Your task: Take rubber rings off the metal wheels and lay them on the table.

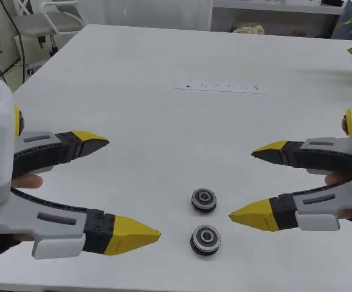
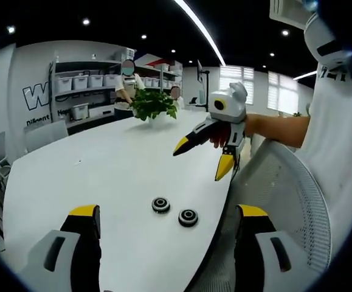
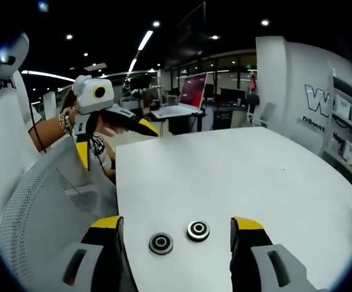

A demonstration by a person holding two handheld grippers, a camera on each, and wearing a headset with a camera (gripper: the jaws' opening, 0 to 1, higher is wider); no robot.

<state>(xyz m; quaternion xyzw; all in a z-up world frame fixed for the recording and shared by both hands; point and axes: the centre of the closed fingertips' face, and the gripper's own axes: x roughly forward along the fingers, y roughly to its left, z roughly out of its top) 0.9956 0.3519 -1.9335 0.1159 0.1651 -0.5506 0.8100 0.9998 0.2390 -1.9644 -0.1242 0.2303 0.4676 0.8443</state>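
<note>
a plant (image 2: 153, 103) and a flat strip (image 1: 221, 87) were seen far back on the white worktop (image 1: 133, 73). the far wheel (image 1: 203, 200) and near wheel (image 1: 205, 239), dark-rimmed with metal hubs, were set just apart by the front edge, between the left gripper (image 1: 131, 187) and right gripper (image 1: 241, 184), both held spread wide, open surface all round.

Your left gripper (image 2: 169, 214) stands with its jaws wide apart, nothing between them. Just ahead of the tips, two dark-rimmed metal wheels lie close together on the white tabletop (image 2: 103, 170): the left wheel (image 2: 160, 205) and the right wheel (image 2: 188, 217). Beyond them your right gripper (image 2: 199, 164) hangs above the tabletop edge, jaws parted. A potted plant (image 2: 153, 103) stands farthest off.
</note>
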